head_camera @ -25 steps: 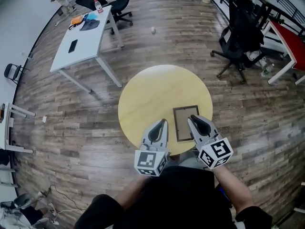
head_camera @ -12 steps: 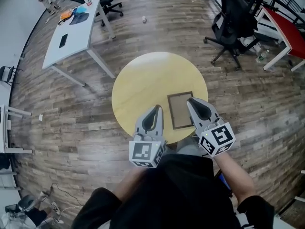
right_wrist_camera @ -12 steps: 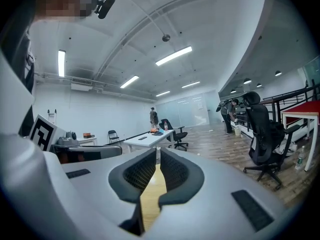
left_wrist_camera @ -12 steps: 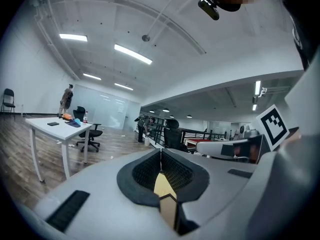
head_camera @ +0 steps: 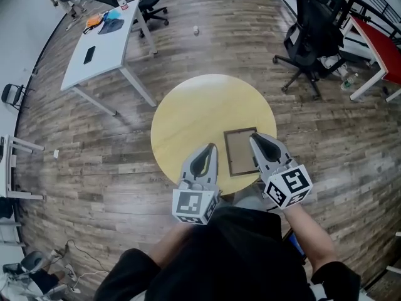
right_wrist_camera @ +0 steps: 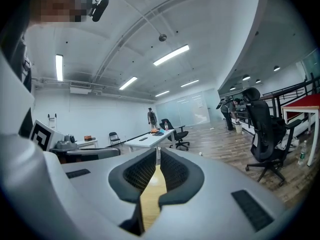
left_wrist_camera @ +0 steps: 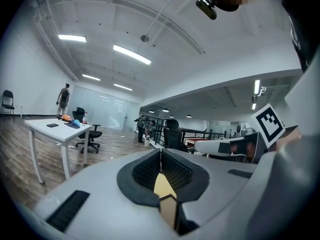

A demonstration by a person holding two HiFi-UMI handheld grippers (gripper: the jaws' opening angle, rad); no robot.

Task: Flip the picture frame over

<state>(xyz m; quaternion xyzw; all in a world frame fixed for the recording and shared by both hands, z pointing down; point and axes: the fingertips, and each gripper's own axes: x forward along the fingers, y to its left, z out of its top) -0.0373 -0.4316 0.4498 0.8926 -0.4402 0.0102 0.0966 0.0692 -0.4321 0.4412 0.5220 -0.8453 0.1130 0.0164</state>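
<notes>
The picture frame (head_camera: pixel 241 151) lies flat on the near right part of the round yellow table (head_camera: pixel 200 111), a dark rim around a brownish panel. My left gripper (head_camera: pixel 210 148) hovers just left of the frame, shut with nothing in it; in the left gripper view its pads (left_wrist_camera: pixel 160 154) meet. My right gripper (head_camera: pixel 255 138) hangs over the frame's right edge; whether it touches the frame I cannot tell. In the right gripper view its jaws (right_wrist_camera: pixel 158 153) stand together, only a thin slit between them and nothing held. Neither gripper view shows the frame.
A white desk (head_camera: pixel 100 46) with a phone and small items stands at the back left. Black office chairs (head_camera: pixel 310 39) are at the back right, next to a red table (head_camera: pixel 379 42). Wooden floor surrounds the table. A person stands far off (right_wrist_camera: pixel 151 118).
The head view has shifted a little. Both grippers stay at the near edge of the table beside the frame, and the frame has not moved.
</notes>
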